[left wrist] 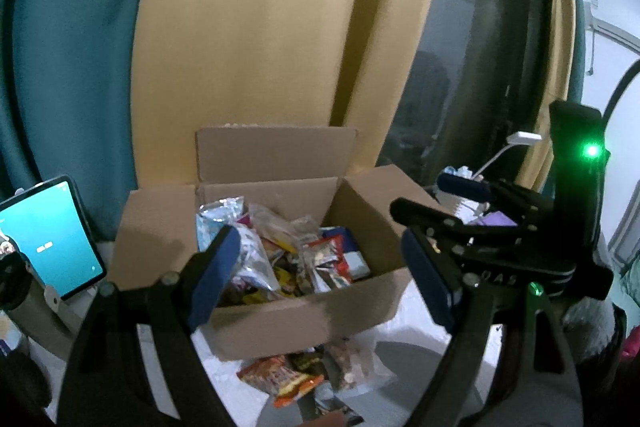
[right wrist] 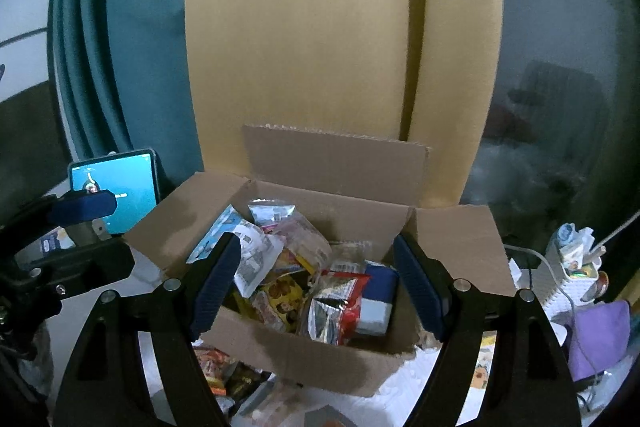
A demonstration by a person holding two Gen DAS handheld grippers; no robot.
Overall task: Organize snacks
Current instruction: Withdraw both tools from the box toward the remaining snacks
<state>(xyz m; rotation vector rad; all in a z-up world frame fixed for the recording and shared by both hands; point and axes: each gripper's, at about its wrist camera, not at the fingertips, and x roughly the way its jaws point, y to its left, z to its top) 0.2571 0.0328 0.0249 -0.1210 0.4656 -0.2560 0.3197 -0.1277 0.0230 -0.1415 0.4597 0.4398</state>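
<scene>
Brown cardboard box [left wrist: 280, 319] sits open on the white table [left wrist: 420, 323], flaps up, packed with snack packets [right wrist: 304, 283]: silver foil, red, yellow, a blue-and-white pack. Left claw [left wrist: 322, 279] spread wide, empty, before the box; right claw [right wrist: 316, 287] likewise wide, empty. Left view alone shows loose packets [left wrist: 280, 379] on the table in front of the box. Right view alone shows a purple cloth [right wrist: 600, 339]. Lit tablet [left wrist: 52, 239] stands left. Labels too blurred to read.

No legible text: snack packets [right wrist: 340, 303] print blurred; phone screen [left wrist: 48, 247] writing too small to read.
</scene>
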